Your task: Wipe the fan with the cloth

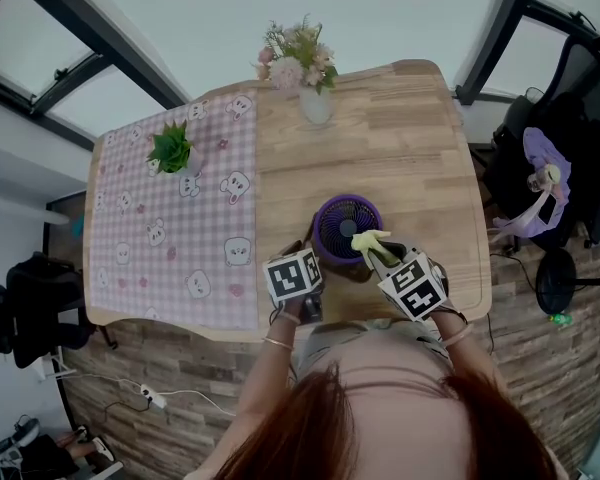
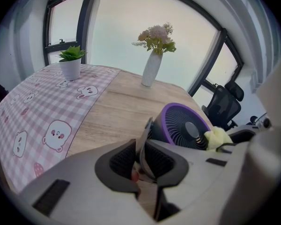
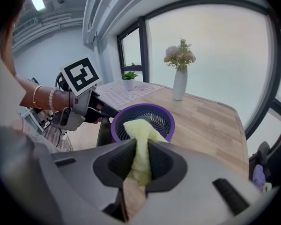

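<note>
Two tools meet in the head view at the small round fan with a purple rim and dark grille [image 1: 347, 226], which stands near the front edge of the pale wooden desk [image 1: 420, 148]. The left tool [image 1: 313, 261] sits at the fan's left side and the right tool [image 1: 383, 260] at its right. A pale yellow cloth [image 1: 368, 240] sticks out ahead of the right tool onto the grille.

From the left gripper view, the left tool [image 2: 143, 150] has its jaws closed on a thin dark upright piece at the fan's edge, seemingly the stand, which braces it. The fan [image 2: 185, 128] lies ahead and to the right of this tool, with the cloth [image 2: 218, 137] at the face's far right.

From the right gripper view, the right tool [image 3: 139, 156] is clamped tight on the cloth [image 3: 140, 142]. The cloth's free end drapes over the near part of the grille directly ahead of the jaws. The fan [image 3: 145, 118] fills the space just beyond, and the left tool [image 3: 79, 109] shows ahead to the left, at the stand.

Setup looks done: the cloth is gripped, the fan is steadied, and the cloth is on the grille. I judge the wiping itself to be at an early or middle stage. Most of the grille, the purple rim and the stand are not under the cloth, and no view shows which parts are already clean.
</note>
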